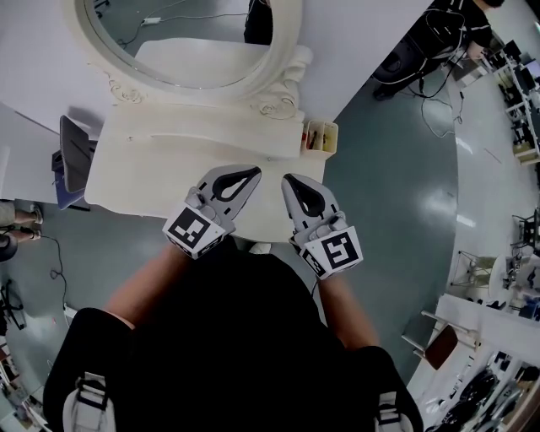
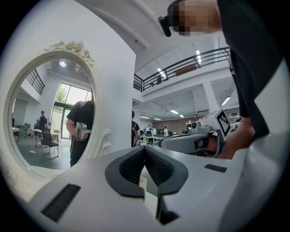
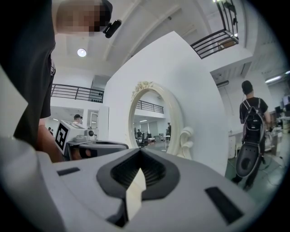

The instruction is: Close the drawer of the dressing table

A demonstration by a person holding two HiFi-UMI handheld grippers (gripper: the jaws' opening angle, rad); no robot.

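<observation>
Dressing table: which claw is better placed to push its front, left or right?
Probably left. Both are shut above the front edge, but the left claw sits nearer the middle of the dressing table; the right claw is nearer its end.

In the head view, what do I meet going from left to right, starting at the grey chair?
The grey chair → left claw → right claw → person in black at the top right. The dressing table and the small box overlap these, so they are left out.
</observation>
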